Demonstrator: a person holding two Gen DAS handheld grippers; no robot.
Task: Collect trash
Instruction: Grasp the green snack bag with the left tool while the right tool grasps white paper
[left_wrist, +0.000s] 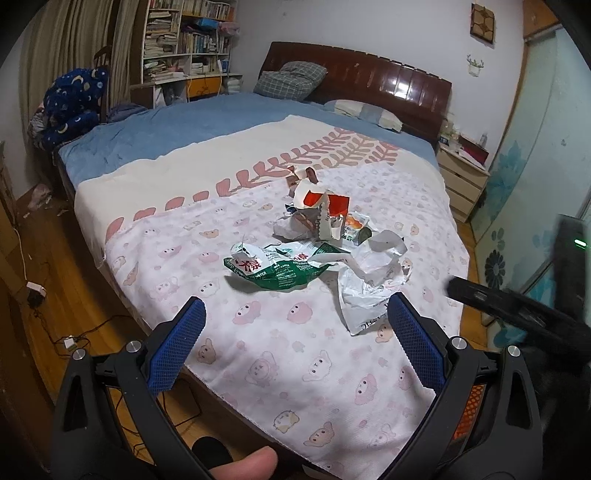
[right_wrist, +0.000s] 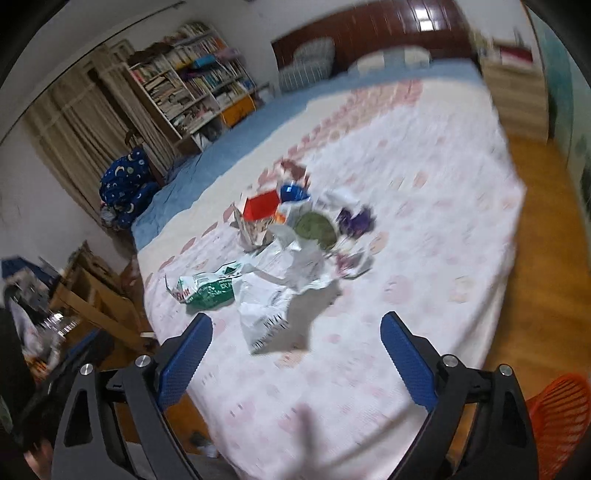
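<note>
Left gripper (left_wrist: 295, 306): jaws wide apart, nothing between them, above the bedsheet (left_wrist: 258, 354).
Green bag (left_wrist: 273, 267): crumpled, at 12 o'clock from the gripper.
White bag (left_wrist: 364, 291): at 1 o'clock, touching the green bag.
Red carton (left_wrist: 325, 206): torn, beyond both.
Right gripper (left_wrist: 517, 310): blurred, at 3 o'clock.

Pile of trash lies mid-bed on the bear-print sheet (left_wrist: 258, 354), nearer the foot edge than the headboard. Crumpled green-and-white plastic bag (left_wrist: 273, 267) sits flat at the pile's left. Just beside it on the right, a wrinkled white plastic bag (left_wrist: 369, 288) spreads toward the foot edge. Behind both, a torn red-and-white carton (left_wrist: 325, 206) stands upright among small wrappers, incl. a dark green round piece (right_wrist: 316, 227) and a purple scrap (right_wrist: 354, 219).
</note>
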